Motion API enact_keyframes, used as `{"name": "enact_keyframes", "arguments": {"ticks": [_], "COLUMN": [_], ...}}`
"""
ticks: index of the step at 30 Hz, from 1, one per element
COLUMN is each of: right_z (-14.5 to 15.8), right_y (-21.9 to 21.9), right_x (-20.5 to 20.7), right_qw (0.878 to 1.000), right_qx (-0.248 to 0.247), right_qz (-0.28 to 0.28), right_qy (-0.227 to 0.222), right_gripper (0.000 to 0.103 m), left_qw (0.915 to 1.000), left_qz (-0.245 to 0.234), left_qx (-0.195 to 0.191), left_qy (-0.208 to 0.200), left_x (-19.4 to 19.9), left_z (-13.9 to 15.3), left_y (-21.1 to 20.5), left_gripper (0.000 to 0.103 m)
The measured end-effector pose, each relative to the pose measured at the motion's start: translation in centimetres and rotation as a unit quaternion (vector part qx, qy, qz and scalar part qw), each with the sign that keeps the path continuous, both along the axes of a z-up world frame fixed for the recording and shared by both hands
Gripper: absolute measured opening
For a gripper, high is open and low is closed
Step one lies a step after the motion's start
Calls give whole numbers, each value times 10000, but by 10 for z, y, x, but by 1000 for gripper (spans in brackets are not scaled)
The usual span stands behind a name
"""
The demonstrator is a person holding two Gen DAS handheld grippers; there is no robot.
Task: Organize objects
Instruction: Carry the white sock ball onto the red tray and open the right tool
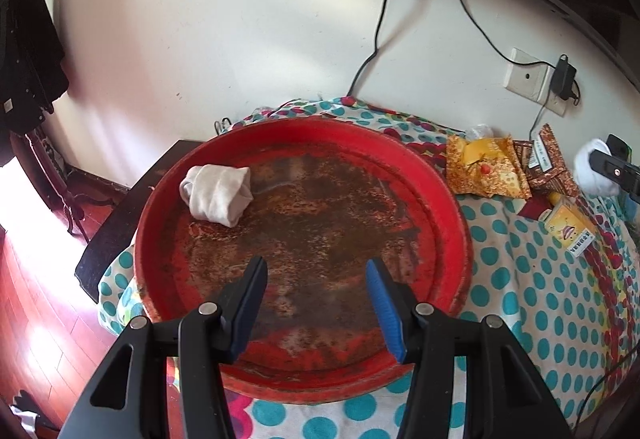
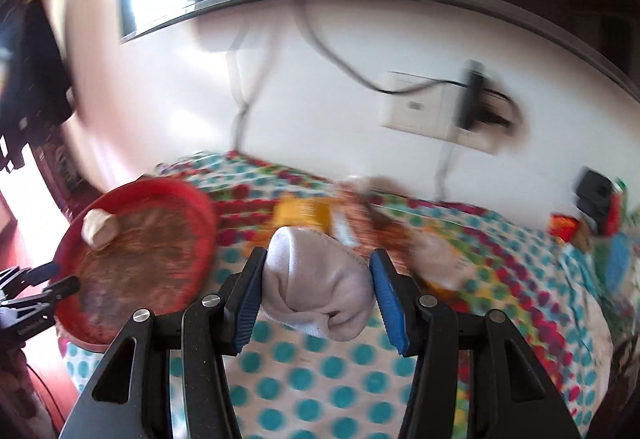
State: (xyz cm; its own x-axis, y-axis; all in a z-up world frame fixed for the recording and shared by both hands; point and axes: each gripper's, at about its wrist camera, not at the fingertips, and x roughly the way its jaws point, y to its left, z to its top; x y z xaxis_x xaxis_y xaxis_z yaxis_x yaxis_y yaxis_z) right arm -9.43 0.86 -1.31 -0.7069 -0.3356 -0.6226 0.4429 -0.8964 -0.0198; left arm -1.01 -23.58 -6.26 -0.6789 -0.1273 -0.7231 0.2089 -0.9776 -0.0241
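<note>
A round red tray (image 1: 448,207) with a worn brown floor lies on the polka-dot cloth. A rolled beige sock (image 1: 218,193) lies in its far left part. My left gripper (image 1: 316,271) is open and empty above the tray's near side. My right gripper (image 2: 318,267) is shut on a rolled white sock (image 2: 316,279) and holds it above the cloth, right of the tray (image 2: 192,207). The beige sock (image 2: 100,229) also shows in the right wrist view. The white sock (image 1: 592,169) shows at the right edge of the left wrist view. The right view is blurred.
Yellow and brown snack packets (image 1: 486,167) and a yellow box (image 1: 572,229) lie on the cloth right of the tray. Another pale bundle (image 2: 436,259) lies on the cloth. A wall socket with a plugged adapter (image 1: 562,77) and cables is behind. A dark table (image 1: 116,223) sits left.
</note>
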Motion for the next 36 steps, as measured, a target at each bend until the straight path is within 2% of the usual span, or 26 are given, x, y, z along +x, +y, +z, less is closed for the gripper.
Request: {"name": "enact_keyframes", "arguments": {"ticks": [10, 14, 20, 28, 33, 36], "right_z": [-8, -12, -21, -41, -58, -67], "right_y": [-108, -146, -203, -274, -310, -325], "right_x": [-8, -21, -38, -61, -72, -77], "right_qw": [9961, 9940, 9905, 9852, 9804, 9778], "right_qx": [139, 178, 346, 407, 436, 465], "right_qz": [805, 964, 1182, 1397, 1543, 1625], "right_qy": [-327, -482, -612, -903, -1146, -1241], "right_gripper": [49, 50, 50, 50, 50, 50], "left_qw": [9995, 9988, 9958, 9930, 9895, 9894], "left_qz": [301, 464, 798, 1052, 1396, 1414], "left_qx": [-99, -145, -440, -535, -367, -309], "left_qy": [0, 27, 18, 83, 97, 94], "left_x": [5, 9, 22, 34, 40, 41], "left_z": [-1, 0, 1, 2, -3, -5], "left_y": [-32, -48, -80, -111, -132, -134], "left_gripper": [53, 53, 53, 53, 53, 53]}}
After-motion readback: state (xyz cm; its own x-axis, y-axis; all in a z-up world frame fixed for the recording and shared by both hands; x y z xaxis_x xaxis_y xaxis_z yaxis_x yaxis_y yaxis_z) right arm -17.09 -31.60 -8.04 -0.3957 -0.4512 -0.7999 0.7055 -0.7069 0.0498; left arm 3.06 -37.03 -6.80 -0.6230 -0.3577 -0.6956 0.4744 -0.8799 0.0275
